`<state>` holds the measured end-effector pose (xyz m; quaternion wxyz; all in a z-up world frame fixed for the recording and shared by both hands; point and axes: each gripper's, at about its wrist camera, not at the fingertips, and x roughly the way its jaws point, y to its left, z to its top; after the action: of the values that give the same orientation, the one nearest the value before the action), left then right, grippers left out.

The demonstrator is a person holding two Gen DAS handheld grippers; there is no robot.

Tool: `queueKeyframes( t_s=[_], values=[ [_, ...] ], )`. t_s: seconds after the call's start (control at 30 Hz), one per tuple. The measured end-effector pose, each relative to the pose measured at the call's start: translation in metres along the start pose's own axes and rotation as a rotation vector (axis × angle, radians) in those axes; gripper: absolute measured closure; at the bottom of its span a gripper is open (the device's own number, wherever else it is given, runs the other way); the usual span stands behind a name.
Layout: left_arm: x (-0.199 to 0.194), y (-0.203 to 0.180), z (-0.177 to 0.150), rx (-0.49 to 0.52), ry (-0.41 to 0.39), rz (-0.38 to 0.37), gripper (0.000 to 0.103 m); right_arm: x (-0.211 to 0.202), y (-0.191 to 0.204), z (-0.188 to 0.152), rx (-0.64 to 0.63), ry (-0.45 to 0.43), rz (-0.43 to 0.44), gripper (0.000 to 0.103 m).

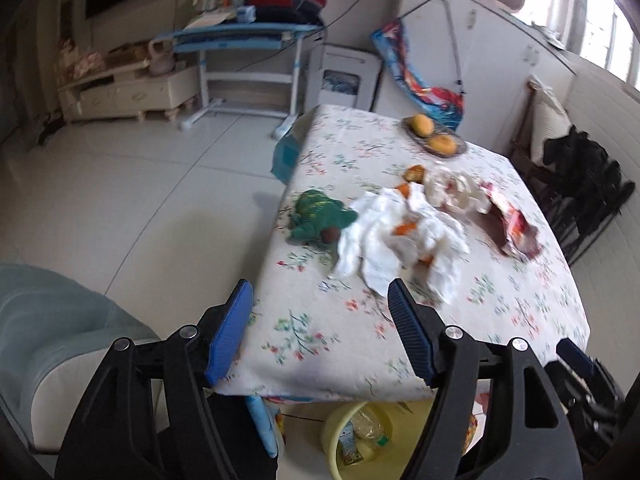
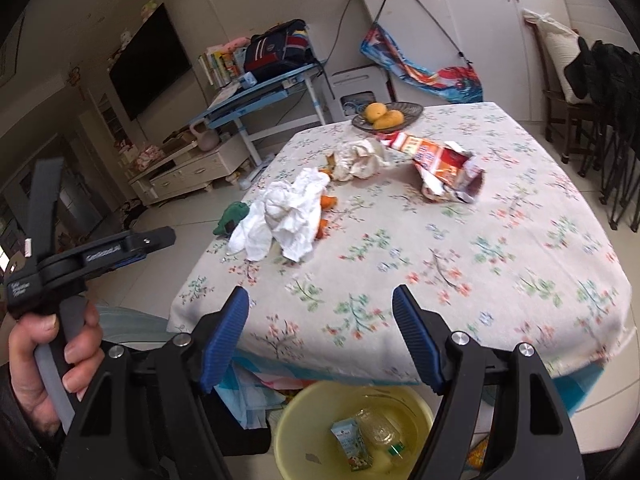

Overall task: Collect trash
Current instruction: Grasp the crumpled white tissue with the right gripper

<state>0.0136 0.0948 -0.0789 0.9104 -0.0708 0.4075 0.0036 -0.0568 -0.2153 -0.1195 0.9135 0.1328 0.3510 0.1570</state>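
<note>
On the floral tablecloth (image 1: 332,320) (image 2: 440,264) lie crumpled white tissues (image 1: 396,236) (image 2: 288,208) with orange peel (image 2: 329,201), a second wad of paper (image 1: 452,192) (image 2: 360,158) and a torn red carton (image 1: 514,220) (image 2: 444,170). A green cloth toy (image 1: 320,216) (image 2: 234,216) lies by the left edge. My left gripper (image 1: 320,304) is open and empty above the table's near edge, just short of the tissues. My right gripper (image 2: 320,312) is open and empty over the near edge. A yellow basin (image 1: 360,436) (image 2: 312,436) on the floor below holds a small carton (image 2: 352,444) and a plastic bottle (image 2: 380,432).
A dish with two yellow fruits (image 1: 434,134) (image 2: 384,116) stands at the table's far end. A chair with dark clothes (image 1: 580,172) (image 2: 600,92) stands to the right. A blue desk (image 1: 244,40), TV cabinet (image 1: 128,92) and a grey-green seat (image 1: 60,340) stand to the left.
</note>
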Motion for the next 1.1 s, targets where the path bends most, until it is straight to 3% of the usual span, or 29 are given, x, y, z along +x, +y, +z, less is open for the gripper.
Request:
queueKeyframes(
  t_s=[0.17,0.47,0.77,0.93,1.0,1.1],
  values=[
    [0.018,0.006,0.013,-0.027,0.026,0.015,0.036,0.02,0.008,0.018,-0.014,0.01,0.029,0.035],
    [0.051,0.009,0.039,0.031,0.095,0.052,0.036,0.077,0.023,0.051,-0.042,0.066,0.057,0.043],
    [0.081,0.005,0.053,0.102,0.154,0.06,0.036,0.11,0.02,0.058,-0.027,0.117,0.06,0.05],
    [0.092,-0.002,0.054,0.135,0.175,0.057,0.035,0.117,0.014,0.058,-0.01,0.141,0.066,0.064],
    [0.095,-0.004,0.054,0.15,0.18,0.063,0.034,0.117,0.012,0.058,-0.002,0.143,0.075,0.077],
    [0.101,-0.007,0.055,0.16,0.186,0.073,0.034,0.114,0.01,0.058,0.005,0.137,0.088,0.088]
  ],
)
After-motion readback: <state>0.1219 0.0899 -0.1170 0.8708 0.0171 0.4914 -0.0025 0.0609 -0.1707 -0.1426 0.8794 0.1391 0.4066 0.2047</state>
